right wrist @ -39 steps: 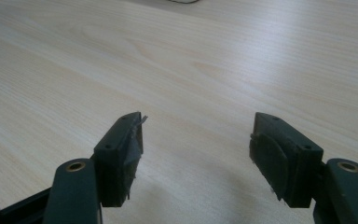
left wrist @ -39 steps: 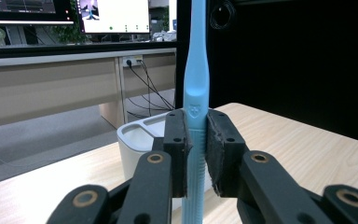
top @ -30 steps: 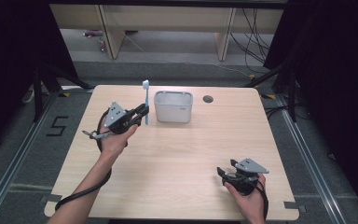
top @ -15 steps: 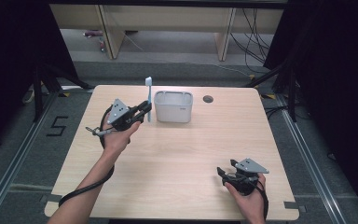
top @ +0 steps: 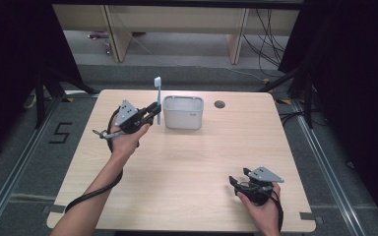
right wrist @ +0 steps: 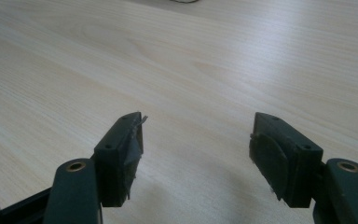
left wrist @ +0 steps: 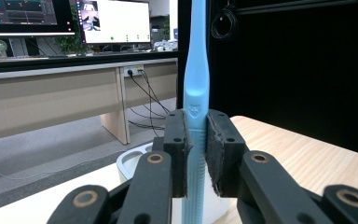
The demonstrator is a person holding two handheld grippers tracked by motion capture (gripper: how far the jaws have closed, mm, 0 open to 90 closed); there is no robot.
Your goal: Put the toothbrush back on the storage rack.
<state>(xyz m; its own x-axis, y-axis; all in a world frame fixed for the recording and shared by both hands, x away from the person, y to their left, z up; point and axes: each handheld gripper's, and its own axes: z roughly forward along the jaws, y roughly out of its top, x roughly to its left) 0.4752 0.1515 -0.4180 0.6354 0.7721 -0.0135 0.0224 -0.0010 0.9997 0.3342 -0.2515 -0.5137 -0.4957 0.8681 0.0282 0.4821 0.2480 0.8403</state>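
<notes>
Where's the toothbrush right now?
The light blue toothbrush stands upright, clamped in the left gripper, at the far left of the table, just left of the white container.

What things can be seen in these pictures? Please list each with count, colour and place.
toothbrush: 1, light blue, upright in the left claw, just left of the box
box: 1, white, open top, far middle of the table
table: 1, light wood, centre
hole: 1, dark, round, in the table right of the box
monitors: 2, lit, on a desk far behind
left claw: 1, black, shut on the toothbrush
right claw: 1, black, open, low over the near right of the table
</notes>
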